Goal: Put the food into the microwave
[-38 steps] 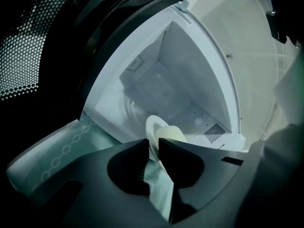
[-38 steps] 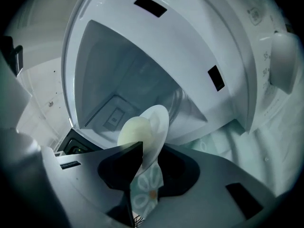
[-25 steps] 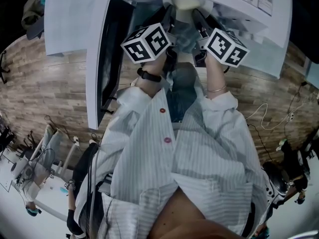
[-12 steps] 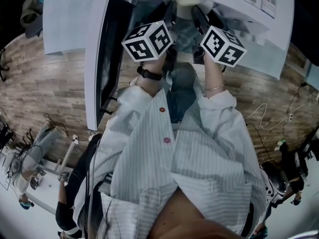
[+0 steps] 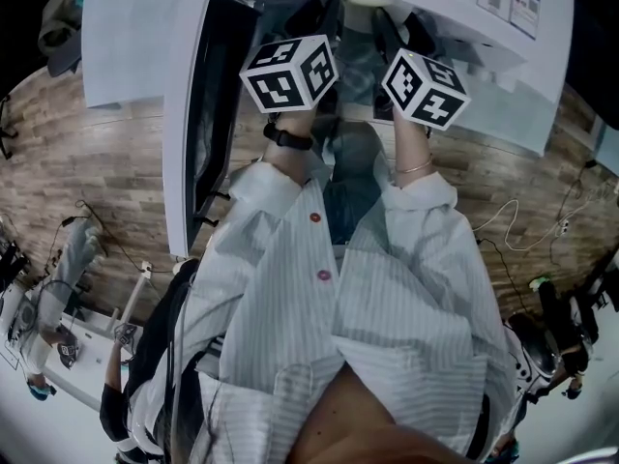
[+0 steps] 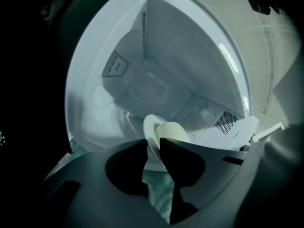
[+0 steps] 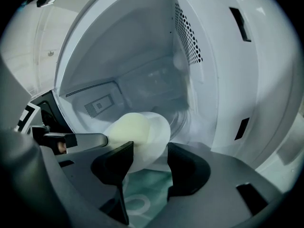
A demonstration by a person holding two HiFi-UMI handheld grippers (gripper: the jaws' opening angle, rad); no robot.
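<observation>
Wood-plank flooring (image 5: 97,162) surrounds a white microwave (image 5: 455,8), whose door (image 5: 184,143) stands swung open. A person in a striped shirt (image 5: 387,307) reaches both tools into the cavity.

Against the head view of a second ago, both marker cubes sit slightly nearer the cavity and have rolled. A bystander at the lower left (image 5: 48,341) has also shifted.

Left gripper (image 6: 153,144): the jaws have just been opening and now leave a narrow gap. The rim of the plate (image 6: 151,127) lies in that gap, with no visible squeeze on it.

Right gripper (image 7: 149,150): the jaws have just been opening too and stand wide. The opposite rim is between them, clear of one pad at least.

The head view shows only a pale patch of plate between the two tools. The gripper views show the rest: the plate is inside the cavity, over the round turntable (image 6: 126,120), and carries the food (image 6: 173,132), a pale rounded mound. Only the right gripper view shows the other tool's jaw tip at the far rim.

The mound is domed, with no marked long axis. The plate's two gripped edges face the door opening — one toward each tool.
</observation>
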